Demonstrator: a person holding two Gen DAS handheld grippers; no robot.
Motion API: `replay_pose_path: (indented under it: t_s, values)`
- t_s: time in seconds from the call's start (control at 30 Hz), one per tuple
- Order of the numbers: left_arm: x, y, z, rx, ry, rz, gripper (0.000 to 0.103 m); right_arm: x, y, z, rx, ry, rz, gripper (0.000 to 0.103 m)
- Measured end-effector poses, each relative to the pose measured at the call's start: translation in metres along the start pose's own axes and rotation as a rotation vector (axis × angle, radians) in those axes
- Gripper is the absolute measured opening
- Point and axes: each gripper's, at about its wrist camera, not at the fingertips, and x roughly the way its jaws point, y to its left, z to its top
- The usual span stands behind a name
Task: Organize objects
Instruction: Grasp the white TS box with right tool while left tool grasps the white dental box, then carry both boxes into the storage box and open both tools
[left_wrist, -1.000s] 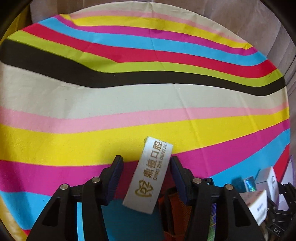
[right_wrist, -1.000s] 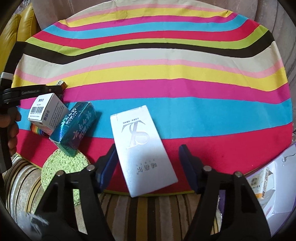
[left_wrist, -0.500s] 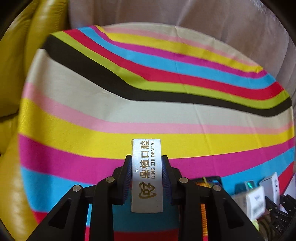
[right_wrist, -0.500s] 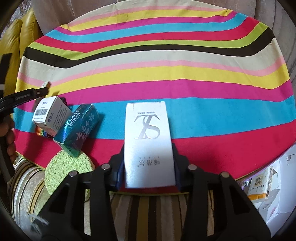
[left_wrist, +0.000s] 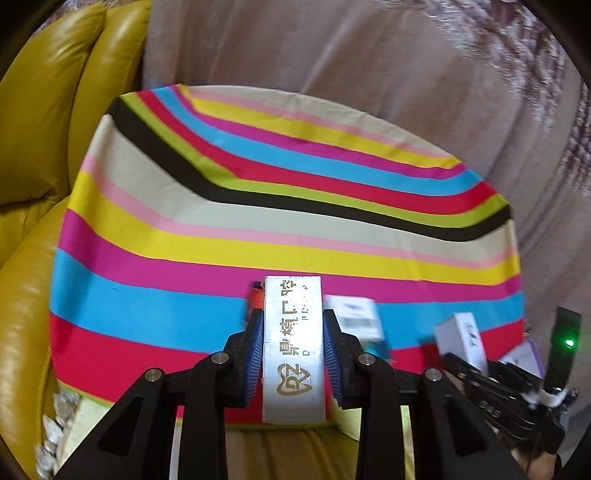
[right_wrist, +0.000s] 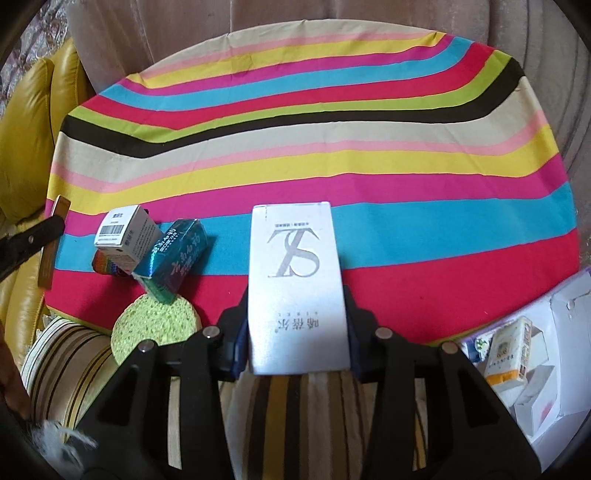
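My left gripper (left_wrist: 293, 354) is shut on a narrow white dental box with gold lettering (left_wrist: 293, 350) and holds it above the near edge of the round striped table (left_wrist: 258, 221). My right gripper (right_wrist: 295, 332) is shut on a wide silver box marked "TS" (right_wrist: 295, 288), lifted over the table's near edge (right_wrist: 406, 258). On the table's left, in the right wrist view, lie a white barcode box (right_wrist: 123, 232) and a teal foil box (right_wrist: 173, 254), leaning on each other. The left gripper's arm (right_wrist: 29, 240) shows at that view's left edge.
A green round sponge (right_wrist: 155, 328) sits by the table's near edge on a striped cushion (right_wrist: 70, 362). A white open carton (right_wrist: 535, 354) with several small boxes stands at the right. A yellow leather sofa (left_wrist: 44, 147) flanks the table's left. Curtain fabric (left_wrist: 332, 55) hangs behind.
Both grippers closed on their boxes and lifted them. The left gripper pulled back and up from the table; the right one rose too, so the table looks smaller.
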Motion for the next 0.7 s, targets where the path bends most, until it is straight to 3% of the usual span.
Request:
replay_pose_path:
  t_s: [0.2,0.47,0.7]
  values:
    - [-0.011,-0.05,-0.019,0.074,0.009,-0.1,0.032,-0.021,-0.019,-0.01,0.038,-0.022,-0.004,0.046]
    - [0.001,-0.111,-0.041,0.159,0.086,-0.228,0.032,-0.052,-0.058,-0.03,0.123,-0.035,-0.026,0.046]
    - [0.019,-0.161,-0.055,0.208,0.178,-0.372,0.032,-0.075,-0.105,-0.054,0.204,-0.03,-0.1,0.046]
